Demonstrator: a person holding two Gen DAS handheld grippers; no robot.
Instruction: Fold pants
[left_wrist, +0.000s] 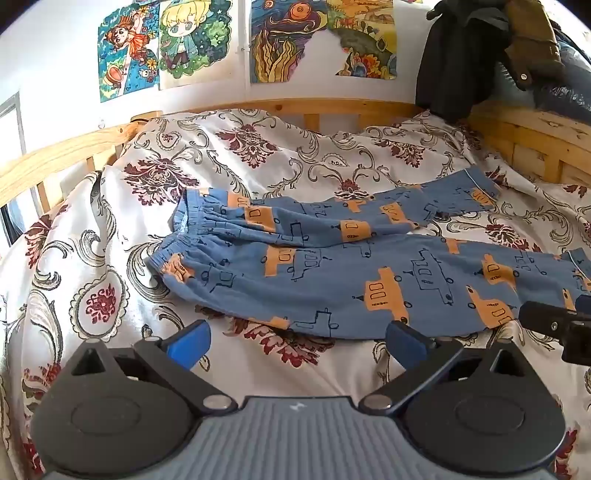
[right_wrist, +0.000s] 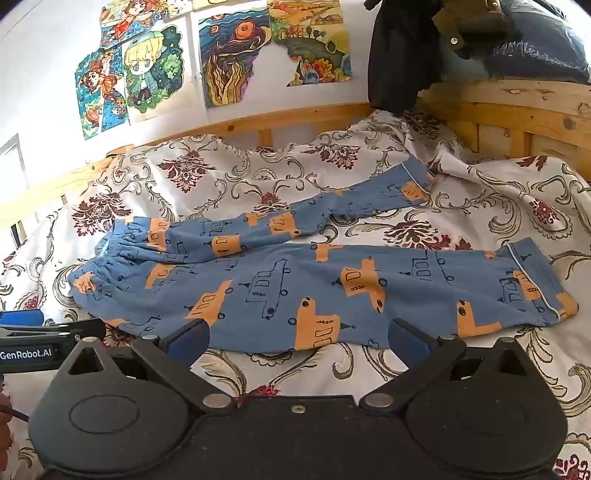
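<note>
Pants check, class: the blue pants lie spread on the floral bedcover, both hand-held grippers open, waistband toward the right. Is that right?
One slip: the waistband of the pants lies toward the left, cuffs to the right, as the right wrist view shows. They do lie on the bedcover, with left hand-held gripper and right hand-held gripper open.

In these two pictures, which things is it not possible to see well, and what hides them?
- Underside of the pants: both views, it faces the bedspread.
- Near leg's cuff: left wrist view, cut by the right edge and the right gripper.
- Dark clothes on the bed frame: cut off by the top edge.
- Left gripper: right wrist view, only partly in frame.
</note>
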